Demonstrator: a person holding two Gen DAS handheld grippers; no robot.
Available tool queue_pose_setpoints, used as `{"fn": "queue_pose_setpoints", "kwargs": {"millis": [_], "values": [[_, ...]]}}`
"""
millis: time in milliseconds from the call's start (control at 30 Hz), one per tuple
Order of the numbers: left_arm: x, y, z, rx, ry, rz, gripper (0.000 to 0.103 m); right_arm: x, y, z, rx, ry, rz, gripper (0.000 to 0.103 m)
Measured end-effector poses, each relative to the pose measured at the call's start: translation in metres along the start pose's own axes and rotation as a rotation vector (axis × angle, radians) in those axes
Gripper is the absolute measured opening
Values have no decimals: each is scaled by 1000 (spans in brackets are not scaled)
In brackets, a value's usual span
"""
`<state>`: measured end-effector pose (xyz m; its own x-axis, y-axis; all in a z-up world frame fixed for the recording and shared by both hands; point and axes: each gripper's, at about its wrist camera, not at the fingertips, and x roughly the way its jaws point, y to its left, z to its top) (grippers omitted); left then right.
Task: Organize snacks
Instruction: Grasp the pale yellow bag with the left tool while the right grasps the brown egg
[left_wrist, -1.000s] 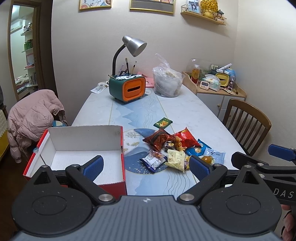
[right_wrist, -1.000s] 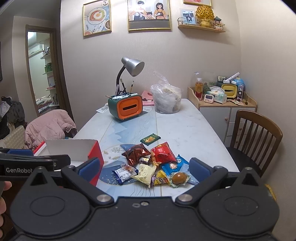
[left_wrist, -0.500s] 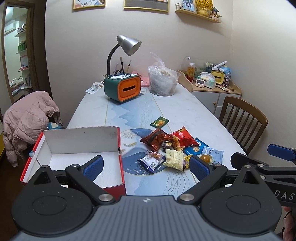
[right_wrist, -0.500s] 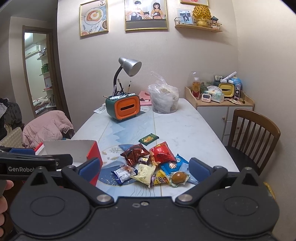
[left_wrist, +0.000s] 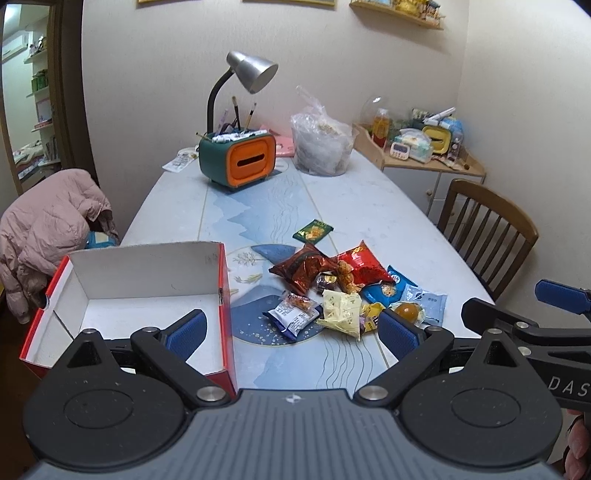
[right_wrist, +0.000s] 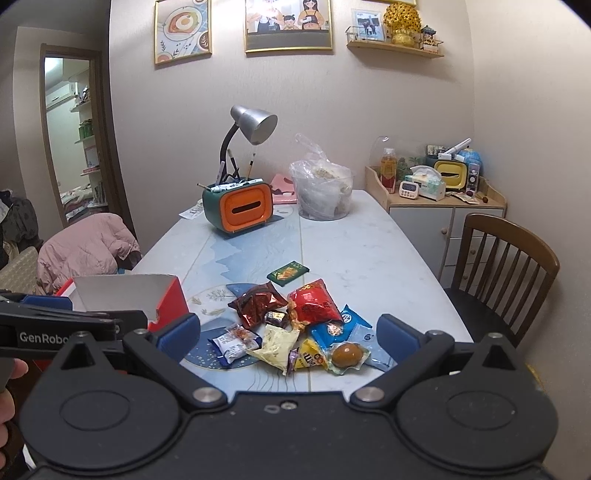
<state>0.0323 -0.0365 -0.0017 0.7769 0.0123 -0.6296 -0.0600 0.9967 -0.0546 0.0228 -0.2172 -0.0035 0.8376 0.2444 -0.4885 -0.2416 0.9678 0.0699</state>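
You've tipped the left hand-held gripper (left_wrist: 291, 330) down toward the snacks (left_wrist: 343, 291); both hand-held grippers gape empty, box (left_wrist: 147, 280) beside.

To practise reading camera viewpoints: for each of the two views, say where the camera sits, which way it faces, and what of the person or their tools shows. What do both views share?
Left wrist view: sits on the left gripper, facing along the table over the open box and snack pile; the right gripper shows at right.
Right wrist view: sits on the right gripper, facing the same way, further right; the left gripper shows at left.
Shared: box, snack pile, lamp, chair.
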Motion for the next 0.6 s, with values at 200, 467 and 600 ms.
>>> {"fn": "queue_pose_setpoints", "kwargs": {"millis": [200,467,600], "values": [[24,-17,5,-15,51,45,100,24,-25,2,-12,43,21,99],[56,-37,11,-38,99,68,100,56,-61,-1,-21,109,65,94],[74,-49,9,-26,122,62,100,75,-76,-8,-51,152,76,90]]}}
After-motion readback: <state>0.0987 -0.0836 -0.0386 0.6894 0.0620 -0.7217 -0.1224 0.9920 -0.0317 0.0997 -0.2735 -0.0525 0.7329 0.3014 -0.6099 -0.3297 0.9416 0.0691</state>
